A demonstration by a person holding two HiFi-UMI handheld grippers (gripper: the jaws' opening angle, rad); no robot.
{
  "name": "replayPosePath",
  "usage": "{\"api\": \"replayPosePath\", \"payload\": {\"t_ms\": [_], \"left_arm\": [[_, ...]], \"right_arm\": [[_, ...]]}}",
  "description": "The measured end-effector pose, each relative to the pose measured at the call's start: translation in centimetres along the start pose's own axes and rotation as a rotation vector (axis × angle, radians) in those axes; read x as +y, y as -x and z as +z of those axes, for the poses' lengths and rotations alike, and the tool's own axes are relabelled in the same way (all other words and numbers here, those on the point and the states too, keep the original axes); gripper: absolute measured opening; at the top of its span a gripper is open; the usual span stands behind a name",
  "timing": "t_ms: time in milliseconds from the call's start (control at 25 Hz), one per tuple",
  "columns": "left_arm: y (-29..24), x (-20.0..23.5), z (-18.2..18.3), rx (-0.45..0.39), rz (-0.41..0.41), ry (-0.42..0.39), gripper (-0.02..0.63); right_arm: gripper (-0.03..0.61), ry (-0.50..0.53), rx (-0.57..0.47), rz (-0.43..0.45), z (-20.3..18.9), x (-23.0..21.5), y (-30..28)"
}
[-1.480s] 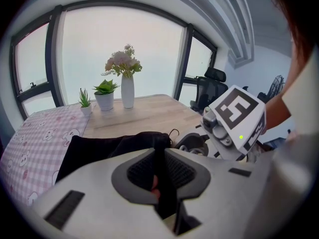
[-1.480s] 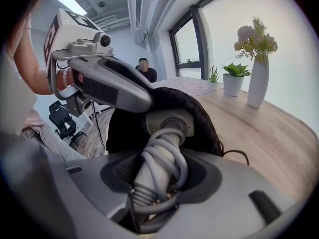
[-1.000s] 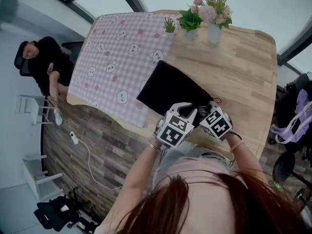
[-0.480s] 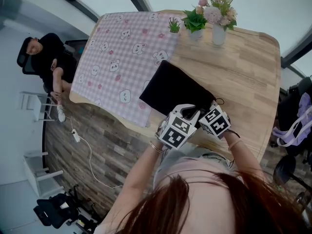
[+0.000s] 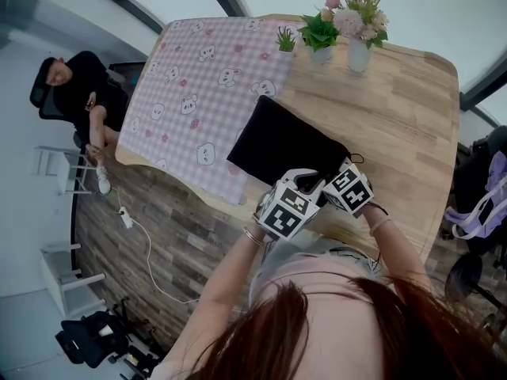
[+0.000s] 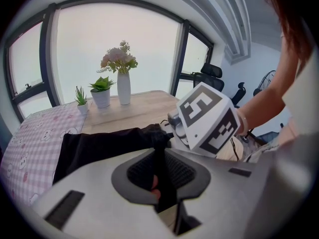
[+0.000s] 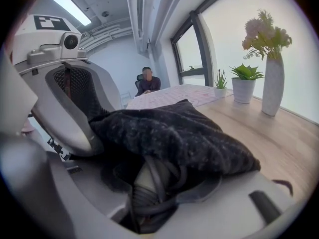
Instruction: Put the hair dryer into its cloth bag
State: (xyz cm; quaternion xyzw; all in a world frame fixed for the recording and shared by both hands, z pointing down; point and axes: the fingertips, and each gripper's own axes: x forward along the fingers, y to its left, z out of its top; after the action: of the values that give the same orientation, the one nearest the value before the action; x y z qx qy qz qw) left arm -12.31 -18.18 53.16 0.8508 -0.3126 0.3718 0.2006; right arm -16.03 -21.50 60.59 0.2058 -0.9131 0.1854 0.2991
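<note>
While your left gripper (image 6: 159, 176) pinches the cloth bag (image 6: 104, 146) open, your right gripper (image 7: 164, 203) clasps the hair dryer (image 7: 141, 178) for insertion.

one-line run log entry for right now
left gripper: shut on cloth bag rim | right gripper: holds hair dryer at bag mouth | state: partly under cloth

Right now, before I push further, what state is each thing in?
left claw: shut on the mouth edge of the cloth bag
right claw: shut on the end of the hair dryer
cloth bag: lying on the table
hair dryer: covered by bag fabric, cord-wrapped end showing at the mouth
flower vase: upright
checked cloth: spread flat, under one bag corner
</note>
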Motion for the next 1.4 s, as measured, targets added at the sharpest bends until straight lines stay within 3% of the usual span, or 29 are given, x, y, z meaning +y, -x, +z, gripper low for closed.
{"api": "replayPosePath", "payload": {"t_ms": [1040,1400], "left_arm": [[-0.9,0.1,-1.6,0.023,-0.010,0.063,0.055],[-1.1,0.1,-0.8,-0.014,-0.017,0.122,0.056]], "right_arm": [[0.215,0.046,0.005,0.011,-0.6,-0.3,-1.5],[0.252,0.007,-0.058,-0.056,0.1,-1.4,1.6]]}}
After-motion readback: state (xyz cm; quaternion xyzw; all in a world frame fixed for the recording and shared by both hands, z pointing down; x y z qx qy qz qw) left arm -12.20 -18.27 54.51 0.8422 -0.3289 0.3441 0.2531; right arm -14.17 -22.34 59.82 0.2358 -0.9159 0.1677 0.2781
